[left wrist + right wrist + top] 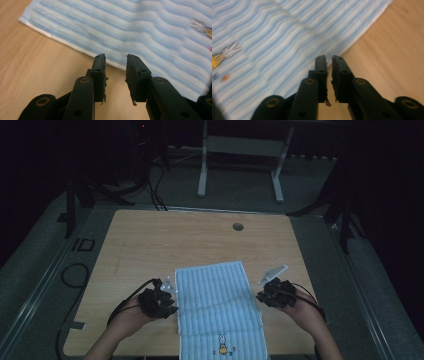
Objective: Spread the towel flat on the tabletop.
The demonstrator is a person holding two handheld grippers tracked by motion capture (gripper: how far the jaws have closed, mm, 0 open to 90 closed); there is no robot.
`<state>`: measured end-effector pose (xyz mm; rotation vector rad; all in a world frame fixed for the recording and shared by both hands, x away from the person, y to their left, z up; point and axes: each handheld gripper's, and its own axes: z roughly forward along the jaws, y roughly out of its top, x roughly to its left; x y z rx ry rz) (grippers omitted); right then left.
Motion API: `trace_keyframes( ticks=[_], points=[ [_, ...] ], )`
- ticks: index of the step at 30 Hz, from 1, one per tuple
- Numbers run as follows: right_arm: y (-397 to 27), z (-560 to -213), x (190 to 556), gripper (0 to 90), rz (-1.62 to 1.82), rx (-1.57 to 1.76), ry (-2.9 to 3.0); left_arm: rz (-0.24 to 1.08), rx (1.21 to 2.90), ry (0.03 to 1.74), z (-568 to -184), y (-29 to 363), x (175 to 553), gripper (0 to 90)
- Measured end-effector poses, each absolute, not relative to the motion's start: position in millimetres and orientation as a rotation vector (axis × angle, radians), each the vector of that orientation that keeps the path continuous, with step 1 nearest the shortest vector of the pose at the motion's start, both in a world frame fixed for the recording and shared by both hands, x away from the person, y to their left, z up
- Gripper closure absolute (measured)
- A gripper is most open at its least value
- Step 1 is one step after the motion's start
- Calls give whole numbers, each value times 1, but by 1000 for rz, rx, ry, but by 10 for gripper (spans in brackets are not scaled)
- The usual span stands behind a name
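A blue-and-white striped towel (215,295) lies flat on the near half of the wooden table (175,235), with a small rabbit picture (222,345) near its front end. My left gripper (173,306) sits at the towel's left edge. In the left gripper view it (115,60) is open and low over bare wood, with the towel (137,32) edge just beyond the tips. My right gripper (259,296) is at the towel's right edge. In the right gripper view it (329,58) has its jaws drawn together to a thin slit. The towel (274,42) edge meets the tips, and no cloth shows between them.
A round cable hole (238,226) sits near the table's far edge. Behind the table stand a white-legged frame (202,170), black stands (70,205) and loose cables (156,195) on the grey floor. Bare wood flanks the towel on both sides.
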<state>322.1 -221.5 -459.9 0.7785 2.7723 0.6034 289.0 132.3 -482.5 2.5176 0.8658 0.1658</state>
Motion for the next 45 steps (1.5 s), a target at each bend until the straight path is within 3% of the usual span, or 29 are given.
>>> trace_keyframes(
  ticks=[8,14,29,42,45],
  points=[
    [-183,-497,379,803,536,836,2801,187,2584,948,-508,122,332,688],
    [-179,-522,395,806,463,901,2820,173,2591,994,-522,121,348,688],
    [-182,-521,424,803,457,992,2805,222,2606,1033,-524,109,399,687],
    [-180,-519,488,786,369,1159,2744,305,2598,1170,-522,92,468,672],
    [-181,-520,501,682,379,1160,2717,362,2606,1202,-522,87,481,638]
  ],
)
